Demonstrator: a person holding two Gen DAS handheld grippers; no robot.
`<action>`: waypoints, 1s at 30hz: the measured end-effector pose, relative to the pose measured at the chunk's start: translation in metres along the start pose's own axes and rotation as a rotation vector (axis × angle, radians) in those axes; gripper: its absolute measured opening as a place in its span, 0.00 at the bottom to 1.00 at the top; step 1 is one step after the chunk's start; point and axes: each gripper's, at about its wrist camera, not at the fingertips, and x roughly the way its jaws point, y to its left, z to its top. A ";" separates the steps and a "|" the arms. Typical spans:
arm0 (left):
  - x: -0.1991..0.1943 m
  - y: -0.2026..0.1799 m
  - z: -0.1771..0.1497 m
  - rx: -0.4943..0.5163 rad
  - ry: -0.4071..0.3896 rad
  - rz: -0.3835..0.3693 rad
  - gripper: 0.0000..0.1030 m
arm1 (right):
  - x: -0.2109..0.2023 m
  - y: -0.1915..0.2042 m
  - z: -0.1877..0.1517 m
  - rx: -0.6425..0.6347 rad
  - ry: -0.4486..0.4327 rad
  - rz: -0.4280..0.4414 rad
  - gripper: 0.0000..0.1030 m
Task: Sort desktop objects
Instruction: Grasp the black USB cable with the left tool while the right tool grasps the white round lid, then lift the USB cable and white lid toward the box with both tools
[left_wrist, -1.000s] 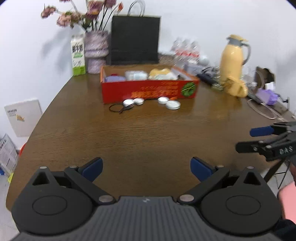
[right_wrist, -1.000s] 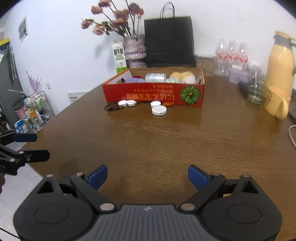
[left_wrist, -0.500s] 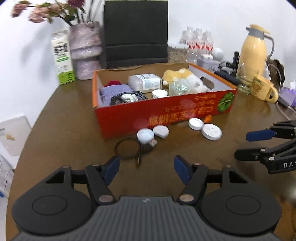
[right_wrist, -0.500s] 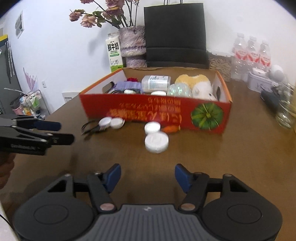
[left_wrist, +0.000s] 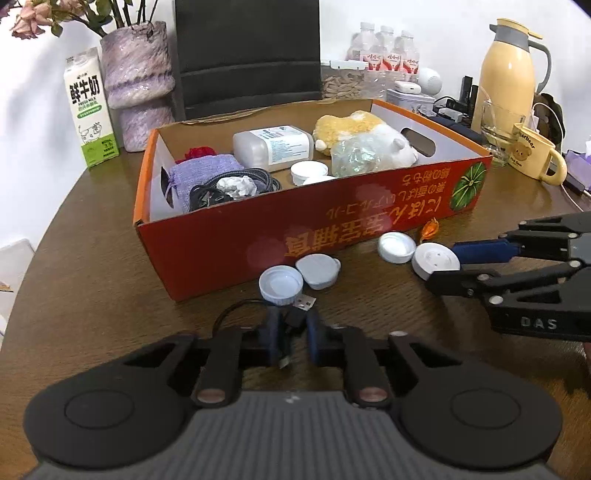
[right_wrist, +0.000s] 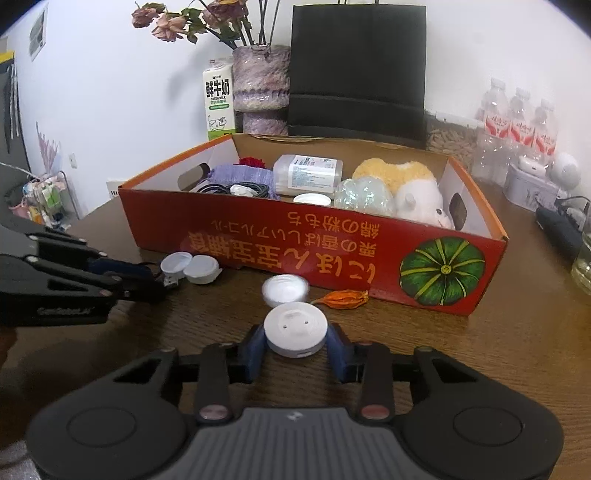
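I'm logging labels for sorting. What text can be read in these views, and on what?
"鲜牛奶" and "FRESH MILK": milk carton.
"DAS": right gripper.
"GenRobot.AI", faint: left gripper.
Large upside-down yellow characters: red box, not reliably readable.
Mug, water bottles, white bottle: too small.

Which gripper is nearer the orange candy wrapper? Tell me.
Right. The right gripper sits just before the orange candy wrapper, straddling a white puck; the left gripper is farther off.

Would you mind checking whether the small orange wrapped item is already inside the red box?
No, the orange wrapped item lies on the table just outside the red box's front wall.
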 end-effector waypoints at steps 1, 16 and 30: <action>-0.003 -0.002 -0.001 -0.007 0.004 -0.003 0.13 | -0.002 0.000 -0.001 0.007 0.000 0.007 0.35; -0.117 -0.028 -0.063 -0.303 -0.075 -0.105 0.12 | -0.131 0.014 -0.060 0.086 -0.058 0.042 0.34; -0.214 -0.053 -0.101 -0.316 -0.173 -0.043 0.12 | -0.234 0.009 -0.100 0.137 -0.154 -0.038 0.35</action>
